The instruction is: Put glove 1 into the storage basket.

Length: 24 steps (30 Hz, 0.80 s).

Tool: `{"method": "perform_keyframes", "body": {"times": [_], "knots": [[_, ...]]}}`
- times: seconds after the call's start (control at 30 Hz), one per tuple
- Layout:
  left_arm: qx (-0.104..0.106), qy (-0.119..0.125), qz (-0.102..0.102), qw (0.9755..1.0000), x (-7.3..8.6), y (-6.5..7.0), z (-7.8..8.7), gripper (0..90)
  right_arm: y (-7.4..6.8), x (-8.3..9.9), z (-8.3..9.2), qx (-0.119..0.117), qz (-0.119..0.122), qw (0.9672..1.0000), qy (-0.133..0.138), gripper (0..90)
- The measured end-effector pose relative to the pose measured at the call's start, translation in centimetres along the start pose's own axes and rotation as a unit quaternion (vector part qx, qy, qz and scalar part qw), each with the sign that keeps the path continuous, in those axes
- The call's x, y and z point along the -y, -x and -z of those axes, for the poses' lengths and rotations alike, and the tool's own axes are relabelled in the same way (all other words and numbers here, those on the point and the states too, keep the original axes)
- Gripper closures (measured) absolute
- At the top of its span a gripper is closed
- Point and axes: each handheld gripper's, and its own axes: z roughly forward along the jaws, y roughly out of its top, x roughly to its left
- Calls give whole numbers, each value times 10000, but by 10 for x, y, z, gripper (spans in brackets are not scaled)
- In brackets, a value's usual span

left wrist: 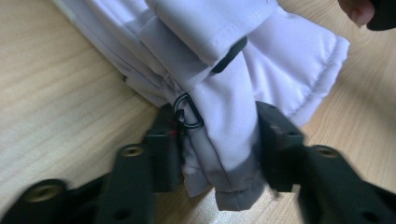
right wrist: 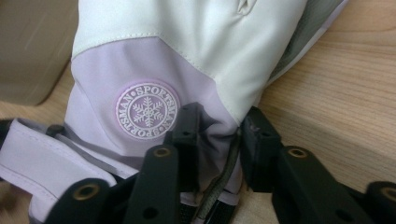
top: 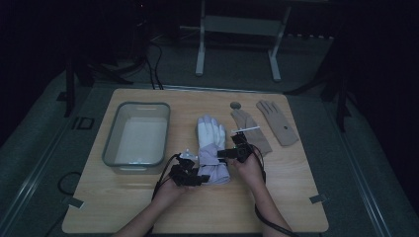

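Observation:
A white and lilac ski glove [top: 210, 136] lies at the table's middle, fingers pointing away from me. My left gripper [top: 193, 177] sits at the glove's cuff end; in the left gripper view its jaws pinch the lilac cuff fabric [left wrist: 219, 154] beside a small black D-ring [left wrist: 188, 112]. My right gripper [top: 231, 153] is at the glove's right edge; in the right gripper view its jaws squeeze a bunched fold of the lilac back [right wrist: 219, 140] next to a round snowflake badge [right wrist: 147, 111].
A grey plastic bin [top: 137, 136] stands left of the glove, nothing in it. Two tan gloves [top: 252, 131] [top: 277, 122] lie flat at the back right, with a small grey disc [top: 235, 105] behind them. The wooden table [top: 148, 207] has bare room near its front edge.

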Motion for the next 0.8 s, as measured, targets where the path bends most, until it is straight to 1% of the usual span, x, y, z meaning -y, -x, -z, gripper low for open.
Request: {"method": "perform_keyframes", "body": {"times": [0.03,0.1,0.2,0.27,0.3,0.33,0.4,0.43,0.5,0.57,0.63,0.73,0.77,0.8], "knots": [[-73,3,-40,10000,-1,2,1,604,-2,0,1,14,8,10000,27,741],[-126,21,-79,9999,-1,5,3,654,-5,-1,3,65,44,10000,58,760],[-97,29,-48,9999,-3,5,6,681,-8,-2,6,90,26,9999,79,771],[-150,38,-112,9998,-4,6,9,686,-10,-2,8,89,52,9999,112,773],[-137,49,-103,9998,-5,7,11,687,-11,-2,10,79,40,9998,160,774],[-172,81,-113,9998,-6,7,14,691,-12,-3,12,65,65,9998,185,774],[-145,74,-111,9998,-8,7,18,691,-14,-5,16,29,35,9997,259,774],[-170,102,-118,9997,-10,7,20,692,-16,-6,17,31,74,9996,271,774],[-126,143,-62,9998,-12,6,24,693,-19,-9,21,20,61,9995,315,774],[-112,183,-41,9998,-15,5,29,693,-22,-11,26,41,127,9992,386,774],[-121,242,-22,9996,-17,5,34,693,-26,-14,30,40,143,9989,443,774],[-146,299,-35,9994,-23,6,41,692,-29,-18,35,16,160,9984,534,774],[-150,292,-71,9994,-24,6,43,693,-31,-20,38,18,193,9982,568,774],[-150,292,-71,9994,-24,6,43,693,-31,-20,38,18,193,9982,568,774]]}}
